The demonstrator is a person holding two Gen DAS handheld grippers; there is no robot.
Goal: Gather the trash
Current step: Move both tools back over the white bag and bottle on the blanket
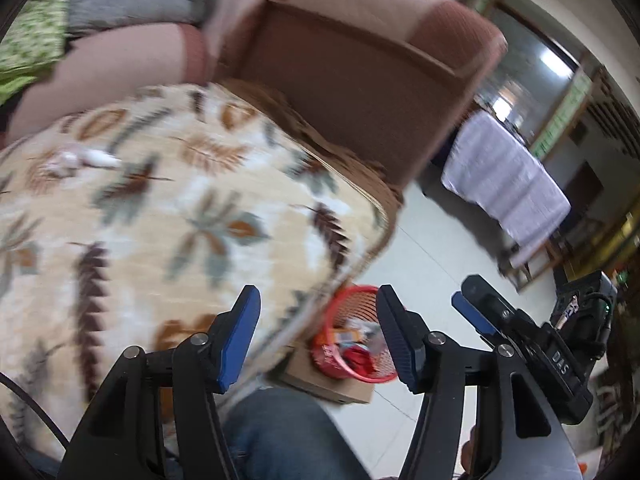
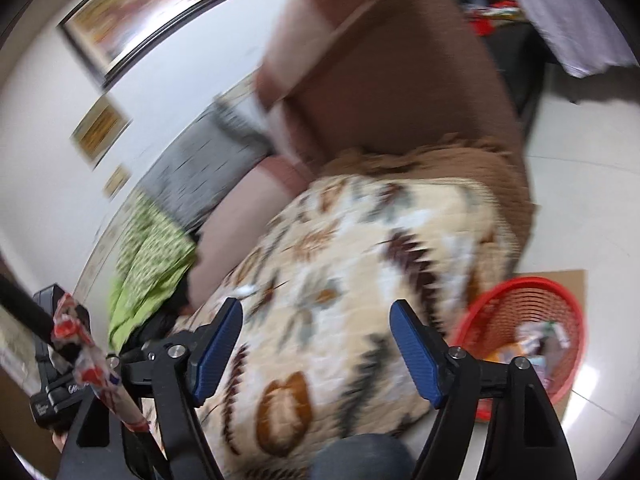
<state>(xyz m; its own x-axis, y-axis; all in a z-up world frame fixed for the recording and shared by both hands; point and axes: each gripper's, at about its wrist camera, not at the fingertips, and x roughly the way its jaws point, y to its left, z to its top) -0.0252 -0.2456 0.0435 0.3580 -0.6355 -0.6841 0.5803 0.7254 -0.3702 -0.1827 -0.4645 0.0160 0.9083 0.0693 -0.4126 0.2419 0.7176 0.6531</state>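
Crumpled white paper scrap lies on the leaf-patterned beige sofa cushion, probably feather-light and soft, best pinched across its bulk; left gripper and right gripper both gape wide, empty.

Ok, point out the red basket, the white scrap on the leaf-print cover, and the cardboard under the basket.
Basket [image 2: 520,284]: right wrist view, far rim.
Scrap [image 1: 98,157]: left wrist view, its middle.
Cardboard [image 1: 320,386]: left wrist view, bare top.
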